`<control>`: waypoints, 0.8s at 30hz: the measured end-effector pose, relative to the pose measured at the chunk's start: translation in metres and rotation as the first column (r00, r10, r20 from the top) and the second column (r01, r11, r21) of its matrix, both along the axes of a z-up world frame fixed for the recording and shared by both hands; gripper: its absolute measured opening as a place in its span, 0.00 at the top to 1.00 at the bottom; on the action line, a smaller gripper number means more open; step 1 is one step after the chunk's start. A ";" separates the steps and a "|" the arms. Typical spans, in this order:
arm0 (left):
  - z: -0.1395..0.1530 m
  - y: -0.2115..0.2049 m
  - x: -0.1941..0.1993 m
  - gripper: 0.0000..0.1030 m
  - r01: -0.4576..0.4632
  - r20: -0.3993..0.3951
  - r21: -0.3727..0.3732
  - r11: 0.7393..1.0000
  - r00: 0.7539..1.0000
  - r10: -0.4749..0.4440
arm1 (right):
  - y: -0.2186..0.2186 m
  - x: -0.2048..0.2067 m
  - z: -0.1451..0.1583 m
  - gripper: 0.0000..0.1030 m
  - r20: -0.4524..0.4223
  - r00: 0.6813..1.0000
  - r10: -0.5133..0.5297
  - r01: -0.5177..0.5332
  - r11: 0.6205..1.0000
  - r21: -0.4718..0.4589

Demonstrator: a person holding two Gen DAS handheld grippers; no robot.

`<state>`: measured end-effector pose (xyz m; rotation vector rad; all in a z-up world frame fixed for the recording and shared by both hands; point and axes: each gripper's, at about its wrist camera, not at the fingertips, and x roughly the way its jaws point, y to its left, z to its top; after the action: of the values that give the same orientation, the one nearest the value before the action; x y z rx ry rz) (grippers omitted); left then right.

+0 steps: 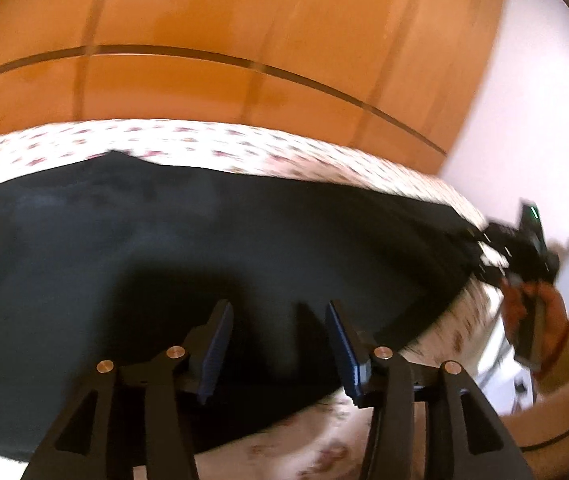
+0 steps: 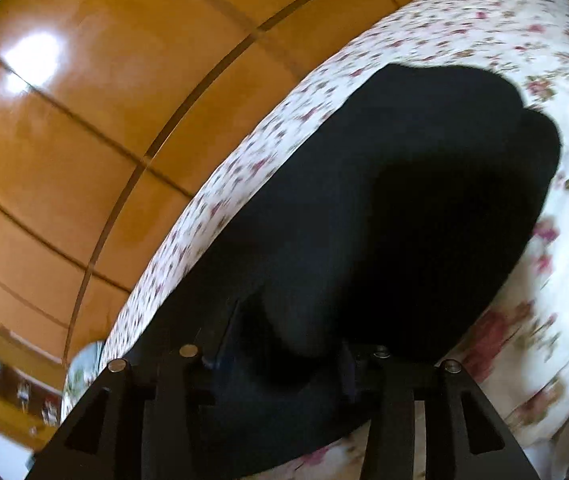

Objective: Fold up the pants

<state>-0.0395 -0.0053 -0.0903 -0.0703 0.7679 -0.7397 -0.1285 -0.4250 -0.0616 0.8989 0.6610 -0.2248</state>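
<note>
Black pants (image 1: 164,240) lie spread flat on a floral bedsheet (image 1: 204,144). My left gripper (image 1: 280,308) hovers over their near part, jaws apart, blue pads bare, nothing between them. At the pants' right end the right gripper's body (image 1: 532,248) shows, blurred, with a person's hand (image 1: 540,320) behind it. In the right wrist view the pants (image 2: 404,200) stretch away across the sheet (image 2: 544,280). My right gripper (image 2: 288,336) sits low over the cloth with its jaws apart. A soft hump of black cloth lies between its dark fingers, and the pads do not seem to press it.
A glossy orange wooden wardrobe (image 1: 244,40) stands behind the bed and also fills the left of the right wrist view (image 2: 64,140). A white wall (image 1: 544,100) is at the right. The bed's edge drops off close to the pants' near side.
</note>
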 end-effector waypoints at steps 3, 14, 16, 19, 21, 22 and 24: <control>0.002 -0.019 -0.008 0.49 0.112 0.017 0.021 0.993 0.994 -0.112 | -0.002 -0.001 -0.003 0.56 0.002 1.000 0.007 -0.007 1.000 0.029; -0.008 -0.069 -0.006 0.48 0.195 0.068 0.249 0.949 0.974 -0.218 | -0.006 -0.005 -0.004 0.56 0.014 1.000 -0.002 0.001 0.995 0.102; -0.010 -0.074 -0.006 0.61 0.194 0.087 0.282 0.940 0.970 -0.227 | -0.008 -0.004 -0.005 0.58 0.015 1.000 -0.016 0.015 0.994 0.105; -0.009 -0.080 -0.009 0.83 0.202 0.114 0.293 0.935 0.963 -0.244 | -0.018 -0.005 -0.006 0.80 0.020 0.998 -0.065 0.062 0.991 0.120; -0.003 -0.080 -0.009 0.90 0.203 0.119 0.287 0.936 0.962 -0.245 | -0.024 -0.008 -0.004 0.93 0.047 0.995 -0.087 0.079 0.986 0.146; 0.001 -0.077 -0.008 0.92 0.206 0.111 0.270 0.941 0.964 -0.243 | -0.025 -0.011 -0.002 0.93 0.062 0.994 -0.087 0.077 0.985 0.155; 0.011 -0.068 -0.005 0.93 0.209 0.088 0.212 0.955 0.969 -0.232 | -0.022 -0.014 0.007 0.93 0.061 0.996 -0.069 0.061 0.990 0.125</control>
<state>-0.0441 -0.0729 -0.0792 0.2426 0.7465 -0.8666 -0.1430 -0.4474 -0.0542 1.0432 0.5902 -0.2137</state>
